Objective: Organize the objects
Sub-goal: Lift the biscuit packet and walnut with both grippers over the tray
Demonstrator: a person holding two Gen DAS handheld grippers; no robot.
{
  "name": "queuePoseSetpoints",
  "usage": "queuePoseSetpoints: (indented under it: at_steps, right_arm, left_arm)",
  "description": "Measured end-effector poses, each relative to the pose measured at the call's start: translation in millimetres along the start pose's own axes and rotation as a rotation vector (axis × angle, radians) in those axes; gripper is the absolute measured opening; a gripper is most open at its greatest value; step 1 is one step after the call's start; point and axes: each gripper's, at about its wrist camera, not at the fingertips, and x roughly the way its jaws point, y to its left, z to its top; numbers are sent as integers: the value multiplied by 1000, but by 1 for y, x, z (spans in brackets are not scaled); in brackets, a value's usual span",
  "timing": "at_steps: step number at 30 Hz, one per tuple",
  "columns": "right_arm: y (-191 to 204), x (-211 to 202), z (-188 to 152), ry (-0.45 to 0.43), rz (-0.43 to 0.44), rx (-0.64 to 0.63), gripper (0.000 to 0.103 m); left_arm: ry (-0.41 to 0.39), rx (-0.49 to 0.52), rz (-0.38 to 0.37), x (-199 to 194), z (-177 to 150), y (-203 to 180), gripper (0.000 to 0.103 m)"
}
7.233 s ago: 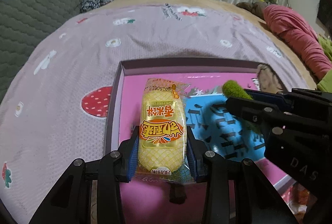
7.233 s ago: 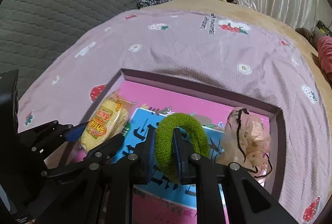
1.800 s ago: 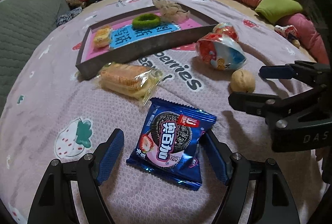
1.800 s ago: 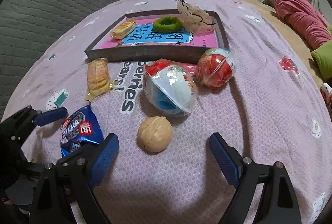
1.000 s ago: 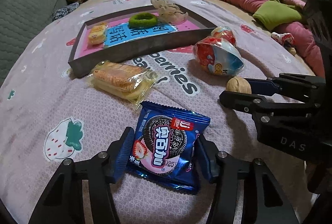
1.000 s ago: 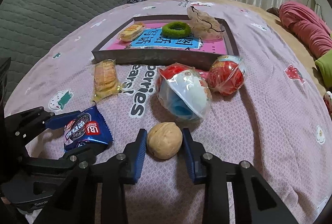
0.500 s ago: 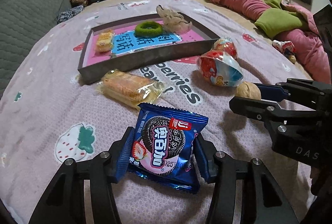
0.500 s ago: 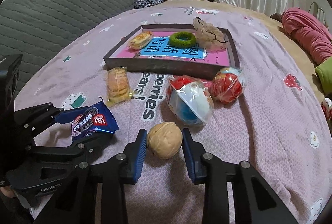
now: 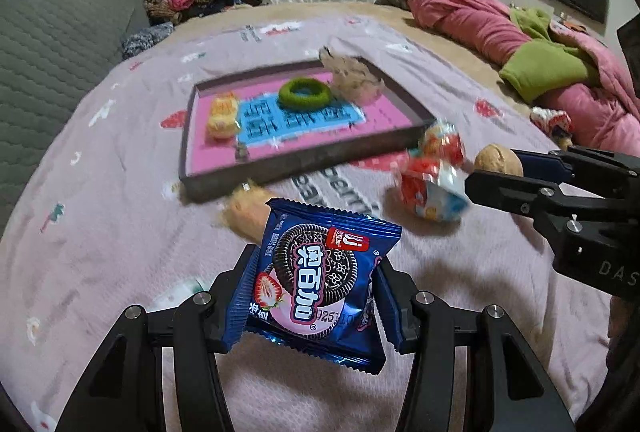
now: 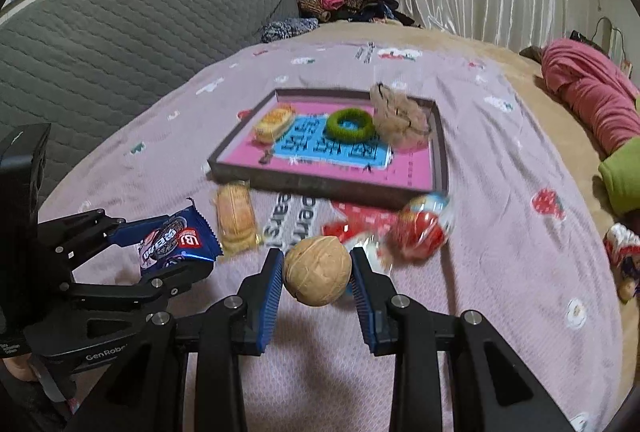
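Hidden: wafer pack (image 9: pixel 240 210) partly behind cookie packet (image 9: pixel 320 280), toy eggs (image 10: pixel 424 228) blurred | Left tongs (image 9: pixel 314 290) clamp the packet above the bed (image 9: pixel 100 232), long axis upright | Right tongs (image 10: pixel 318 278) clamp walnut (image 10: pixel 318 270) | Tray (image 10: pixel 320 184) beyond.

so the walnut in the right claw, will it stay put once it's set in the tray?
Probably not by itself. The walnut is nearly round, so it may roll on the tray's flat floor. The raised rim should stop it. The shell looks hard, so the right claw likely touches only small patches each side; it could twist or slip if jolted.
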Motion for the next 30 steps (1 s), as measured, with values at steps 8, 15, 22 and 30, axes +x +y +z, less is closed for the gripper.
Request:
queuePoseSetpoints:
  at_steps: [8, 15, 22, 30]
  right_arm:
    - [-5, -15, 32, -45, -11, -16, 34]
    - [-11, -22, 62, -85, -13, -23, 34]
    - [-20, -15, 87, -107, -12, -17, 34]
    - [-26, -5, 108, -125, -10, -15, 34]
  left_arm:
    - [-54, -6, 9, -16, 40, 7, 56]
    - [-84, -24, 31, -19, 71, 14, 56]
    - [-99, -49, 45, -13, 97, 22, 56]
    - [-115, -83, 56, 0, 119, 32, 56]
